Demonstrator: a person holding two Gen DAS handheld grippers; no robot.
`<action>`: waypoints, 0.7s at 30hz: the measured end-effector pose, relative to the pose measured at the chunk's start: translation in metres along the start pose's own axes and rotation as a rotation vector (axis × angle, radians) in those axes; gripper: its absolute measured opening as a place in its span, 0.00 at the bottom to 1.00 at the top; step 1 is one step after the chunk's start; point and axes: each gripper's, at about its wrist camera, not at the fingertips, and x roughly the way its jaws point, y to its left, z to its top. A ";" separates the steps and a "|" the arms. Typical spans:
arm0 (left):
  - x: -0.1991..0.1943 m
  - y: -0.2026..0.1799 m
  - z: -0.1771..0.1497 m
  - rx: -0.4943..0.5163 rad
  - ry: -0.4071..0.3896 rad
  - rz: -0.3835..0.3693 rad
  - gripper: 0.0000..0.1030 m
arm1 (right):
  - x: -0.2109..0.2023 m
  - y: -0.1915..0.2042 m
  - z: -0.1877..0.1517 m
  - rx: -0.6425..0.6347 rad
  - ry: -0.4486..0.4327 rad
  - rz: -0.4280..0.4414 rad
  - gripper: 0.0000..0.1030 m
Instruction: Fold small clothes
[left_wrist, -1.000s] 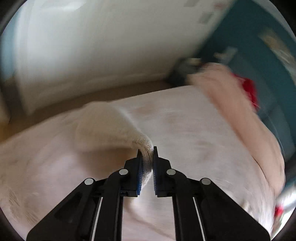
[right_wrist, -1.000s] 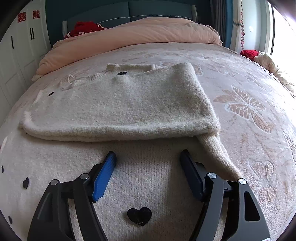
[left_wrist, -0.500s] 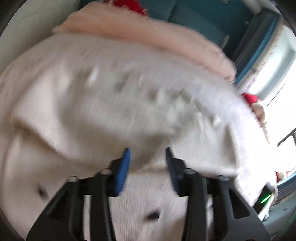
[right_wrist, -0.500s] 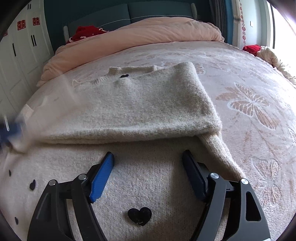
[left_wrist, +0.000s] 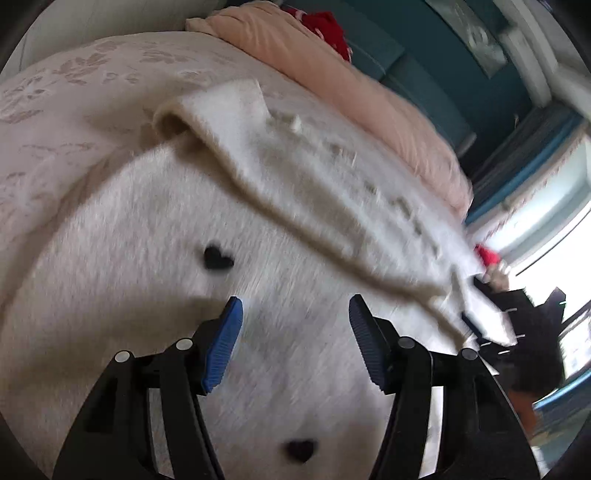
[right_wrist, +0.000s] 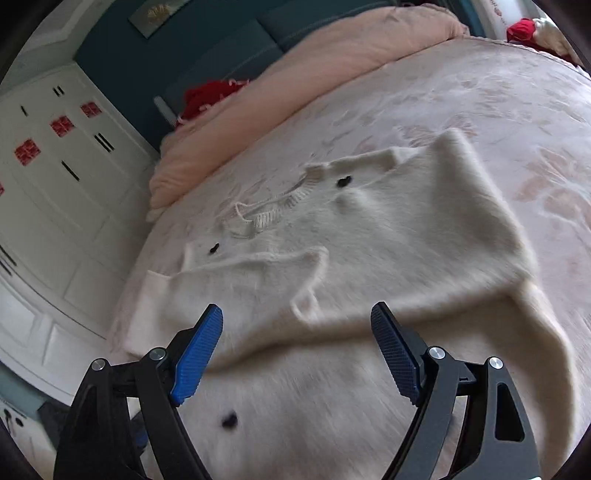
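A cream knitted sweater (left_wrist: 147, 258) with small black hearts lies flat on the bed, and the right wrist view shows it from the hem side (right_wrist: 424, 229). Both sleeves are folded across its body; one sleeve (left_wrist: 295, 166) runs as a band across the chest, its cuff (right_wrist: 314, 266) near the middle. My left gripper (left_wrist: 295, 325) hovers over the lower body, its jaws opening with nothing between them. My right gripper (right_wrist: 297, 325) hangs above the hem, jaws wide and still opening, also holding nothing.
A peach duvet (right_wrist: 295, 92) is bunched at the head of the patterned bedspread (right_wrist: 517, 110), with a red item (right_wrist: 210, 96) behind it. White wardrobe doors (right_wrist: 55, 184) stand to the left. A blurred dark shape (left_wrist: 524, 325) sits by the bright window.
The left gripper let go of the sleeve cuff it pinched, swung across over the sweater and parted its jaws. That sleeve now lies folded across the body. The right gripper rose a little and rolled.
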 end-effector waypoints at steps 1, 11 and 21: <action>0.001 0.000 0.010 -0.040 -0.017 -0.016 0.62 | 0.011 0.006 0.002 -0.015 0.030 -0.022 0.78; 0.035 0.044 0.103 -0.387 -0.048 -0.100 0.62 | 0.005 0.095 0.052 -0.209 -0.020 0.066 0.10; 0.078 0.074 0.119 -0.502 0.016 0.007 0.00 | -0.016 0.011 0.081 -0.155 -0.130 -0.125 0.10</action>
